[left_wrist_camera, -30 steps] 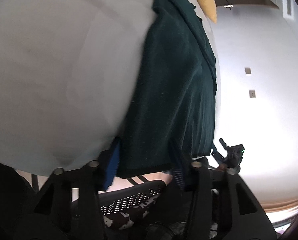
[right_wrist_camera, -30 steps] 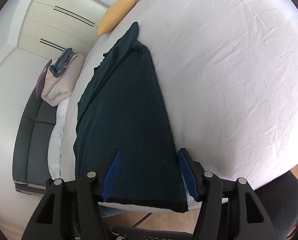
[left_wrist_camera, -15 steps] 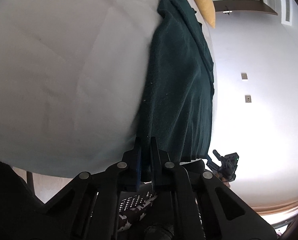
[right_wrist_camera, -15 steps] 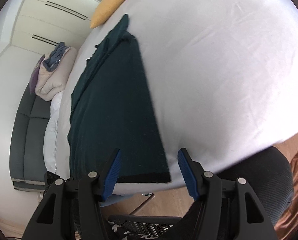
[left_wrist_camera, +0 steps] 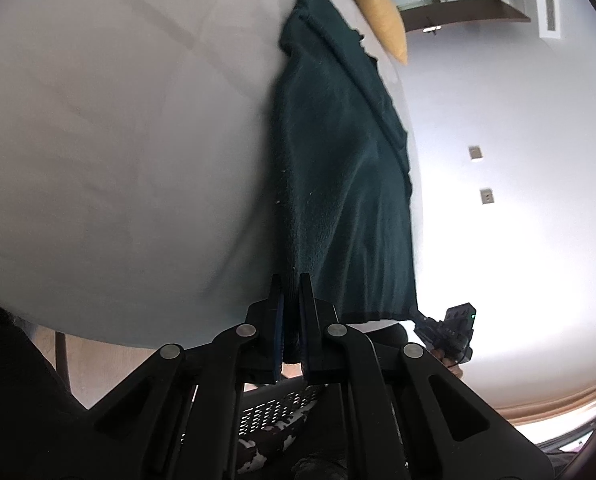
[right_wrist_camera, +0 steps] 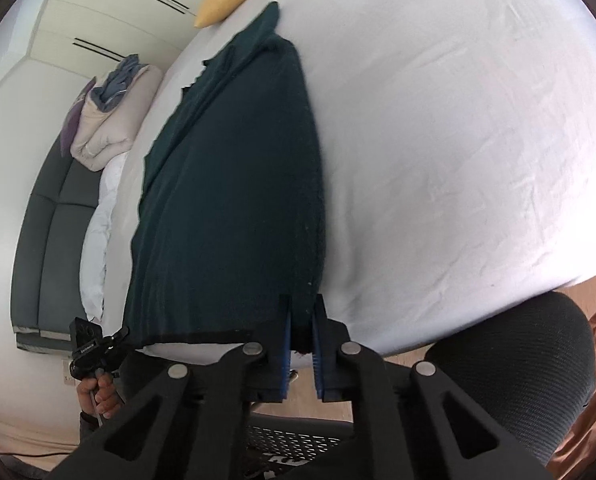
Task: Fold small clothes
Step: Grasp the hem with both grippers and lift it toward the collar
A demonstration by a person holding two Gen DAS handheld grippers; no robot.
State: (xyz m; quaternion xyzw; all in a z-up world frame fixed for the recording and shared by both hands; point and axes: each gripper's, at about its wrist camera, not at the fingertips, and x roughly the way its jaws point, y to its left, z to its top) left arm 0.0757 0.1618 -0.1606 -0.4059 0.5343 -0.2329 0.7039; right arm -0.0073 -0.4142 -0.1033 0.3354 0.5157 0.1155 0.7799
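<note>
Dark green garment (left_wrist_camera: 338, 184) lengthwise toward pillow (left_wrist_camera: 382, 20)

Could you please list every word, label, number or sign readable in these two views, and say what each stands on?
None can be read.
The other gripper's camera, seen in the right wrist view, carries small white lettering, too small and blurred to read.
The dark green garment, yellow pillow and white sheet show no text.
</note>
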